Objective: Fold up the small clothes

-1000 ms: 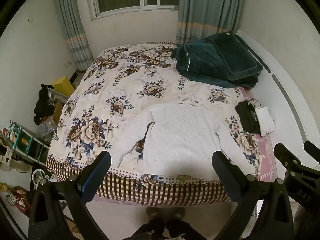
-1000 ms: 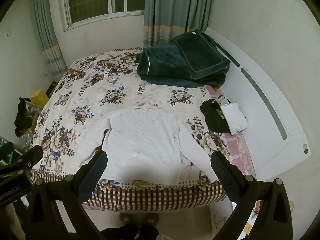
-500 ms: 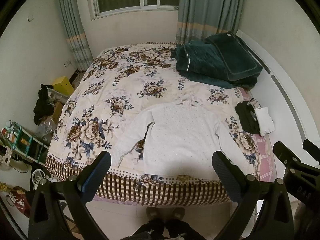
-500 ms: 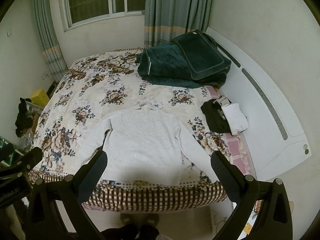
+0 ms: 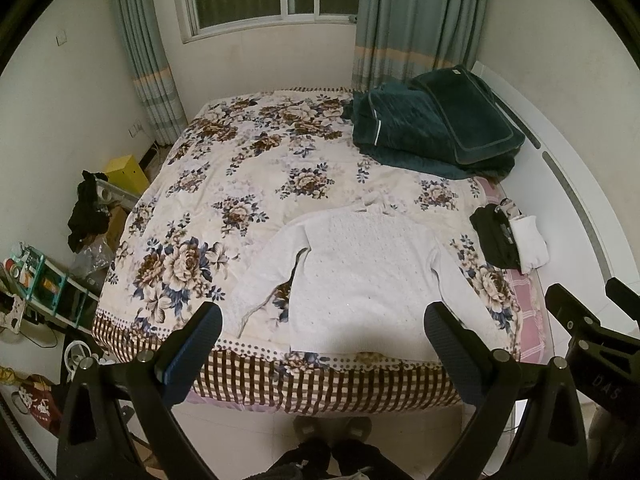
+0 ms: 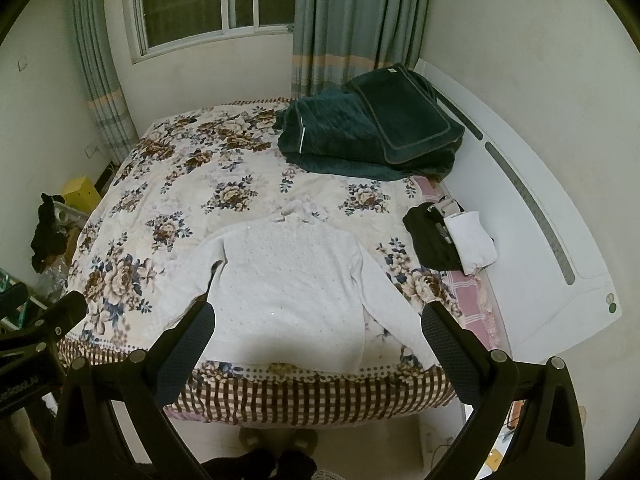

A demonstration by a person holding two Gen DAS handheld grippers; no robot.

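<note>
Overhead, left claw (image 5: 320, 332) and right claw (image 6: 318, 330) spread wide, empty, above white sweater (image 5: 360, 276) flat on bed (image 5: 248, 184).

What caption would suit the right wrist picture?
Open right tool hovers above a white sweater spread flat on a floral bedspread.

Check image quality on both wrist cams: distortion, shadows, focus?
Left wrist: heavy fisheye, black corner vignette, headboard bowed; soft shadow across white sweater hem; focus fine. Right wrist: same barrel warp; shadow on the hem too; dim, greenish cast; window dark, no glare.
</note>
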